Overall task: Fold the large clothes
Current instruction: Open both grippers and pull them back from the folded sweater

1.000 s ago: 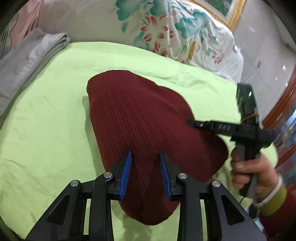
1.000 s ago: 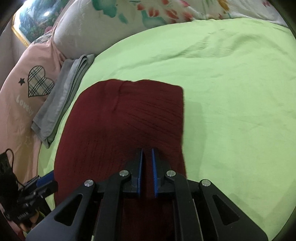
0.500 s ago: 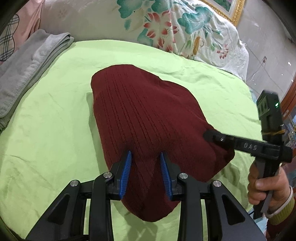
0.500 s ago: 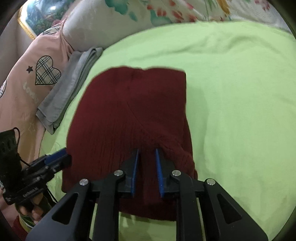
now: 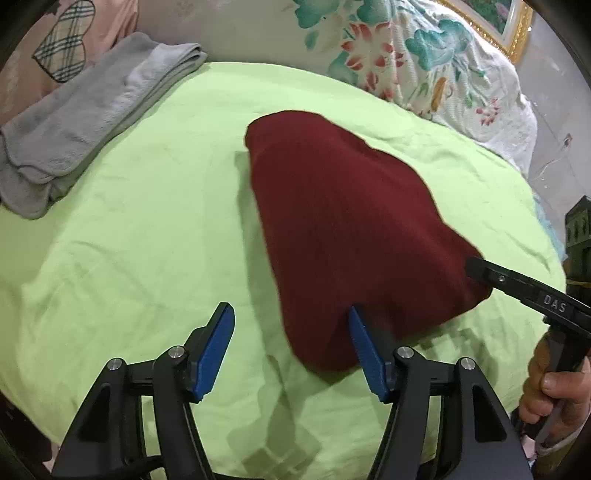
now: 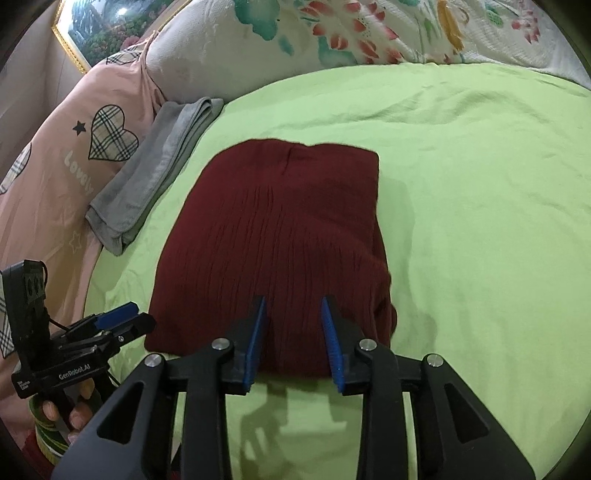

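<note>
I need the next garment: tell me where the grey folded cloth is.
The grey folded cloth lies left of the maroon sweater, against the pink heart-print bedding.

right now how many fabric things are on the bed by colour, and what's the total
dark red: 1, the folded sweater
grey: 1, the folded grey cloth
pink: 1, the heart-print pillow
white floral: 1, the floral quilt
total: 4, on the green sheet

Dark red sweater (image 6: 280, 236), lime-green sheet (image 6: 480, 184), grey towel (image 5: 85, 114).
</note>
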The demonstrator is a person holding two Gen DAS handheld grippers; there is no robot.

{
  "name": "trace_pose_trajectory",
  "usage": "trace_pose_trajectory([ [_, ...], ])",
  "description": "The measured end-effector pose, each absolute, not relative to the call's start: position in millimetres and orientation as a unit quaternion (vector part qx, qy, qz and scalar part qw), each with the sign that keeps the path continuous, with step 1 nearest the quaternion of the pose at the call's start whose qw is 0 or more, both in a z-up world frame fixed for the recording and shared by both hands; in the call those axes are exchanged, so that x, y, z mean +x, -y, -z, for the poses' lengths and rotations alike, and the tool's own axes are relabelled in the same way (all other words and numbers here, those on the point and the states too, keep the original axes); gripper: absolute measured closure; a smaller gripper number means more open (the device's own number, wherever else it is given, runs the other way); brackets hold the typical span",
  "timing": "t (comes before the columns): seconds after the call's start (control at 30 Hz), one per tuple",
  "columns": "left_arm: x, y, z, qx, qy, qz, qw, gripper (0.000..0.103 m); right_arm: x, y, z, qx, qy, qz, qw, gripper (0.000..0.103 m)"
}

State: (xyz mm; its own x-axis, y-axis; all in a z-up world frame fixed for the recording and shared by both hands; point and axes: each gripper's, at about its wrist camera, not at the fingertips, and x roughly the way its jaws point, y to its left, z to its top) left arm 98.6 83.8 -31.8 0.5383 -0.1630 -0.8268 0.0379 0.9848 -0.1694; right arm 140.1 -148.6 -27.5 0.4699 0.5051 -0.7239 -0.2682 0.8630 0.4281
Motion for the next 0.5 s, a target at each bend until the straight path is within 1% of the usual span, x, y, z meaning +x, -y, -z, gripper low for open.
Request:
trace_pose_trajectory([
  [0.17, 87, -86, 32, -0.053, -0.478, 0.041, 0.876, 0.033, 125, 151, 34, 0.131, -0.470, -0.227, 0.843, 0.071],
  [0.27, 82, -87, 30, -0.049, -0.479, 0.034, 0.876, 0.031, 117, 150, 33, 0.129, -0.471, -0.228, 0.843, 0.070],
  [0.4, 75, -88, 31, -0.041, -0.480, 0.026, 0.876, 0.030, 106, 149, 31, 0.122, -0.469, -0.231, 0.844, 0.065],
  [0.5, 71, -89, 32, -0.038, -0.483, 0.025, 0.875, 0.030, 101, 149, 31, 0.120, -0.469, -0.231, 0.844, 0.064],
])
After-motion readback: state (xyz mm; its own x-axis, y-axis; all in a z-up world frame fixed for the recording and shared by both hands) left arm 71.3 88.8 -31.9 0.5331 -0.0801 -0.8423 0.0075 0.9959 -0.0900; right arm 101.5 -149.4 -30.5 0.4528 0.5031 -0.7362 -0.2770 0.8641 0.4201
